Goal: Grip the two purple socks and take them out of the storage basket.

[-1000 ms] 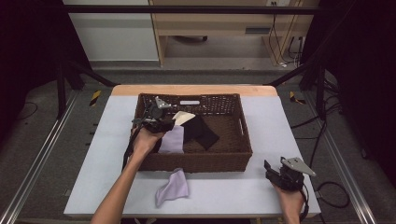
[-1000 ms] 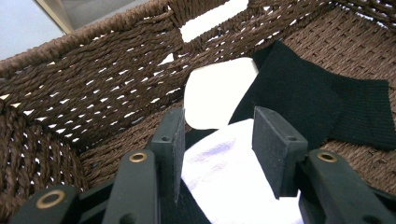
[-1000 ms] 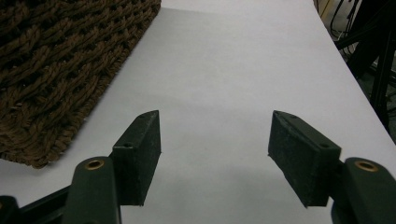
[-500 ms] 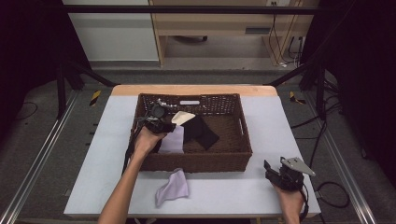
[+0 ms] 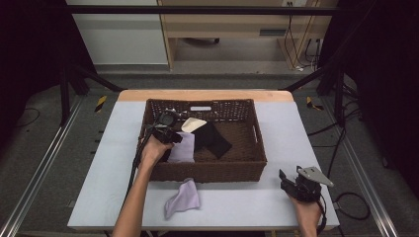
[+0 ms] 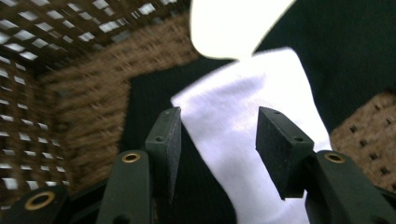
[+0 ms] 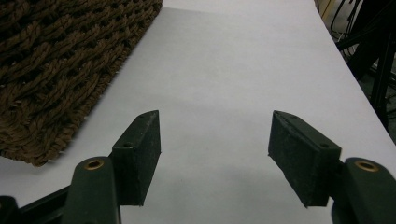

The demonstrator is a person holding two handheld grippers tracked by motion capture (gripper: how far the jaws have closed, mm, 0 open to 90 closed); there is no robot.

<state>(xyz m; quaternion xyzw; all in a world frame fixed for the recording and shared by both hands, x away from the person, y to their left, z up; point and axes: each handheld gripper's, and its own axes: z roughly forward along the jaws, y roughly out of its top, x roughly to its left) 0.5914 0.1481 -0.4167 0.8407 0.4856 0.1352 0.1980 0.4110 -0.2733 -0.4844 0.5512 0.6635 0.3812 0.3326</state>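
A brown wicker basket (image 5: 247, 163) stands mid-table. Inside it lie a lilac cloth (image 5: 183, 148), a black cloth (image 5: 212, 139) and a cream cloth (image 5: 192, 123). My left gripper (image 5: 165, 129) is inside the basket's left part, open, its jaws just above the lilac cloth (image 6: 243, 140) and the black cloth (image 6: 144, 98) under it, with nothing held. A second lilac cloth (image 5: 183, 197) lies on the table in front of the basket. My right gripper (image 5: 291, 183) rests open over the bare table at the front right, beside the basket's corner (image 7: 56, 70).
The white tabletop (image 5: 296, 128) has free room to the right and left of the basket. Dark frame legs and cables stand around the table. A wooden shelf unit (image 5: 227, 29) is behind.
My left gripper has shifted slightly inside the basket over the lilac cloth. The right gripper has stayed in place.
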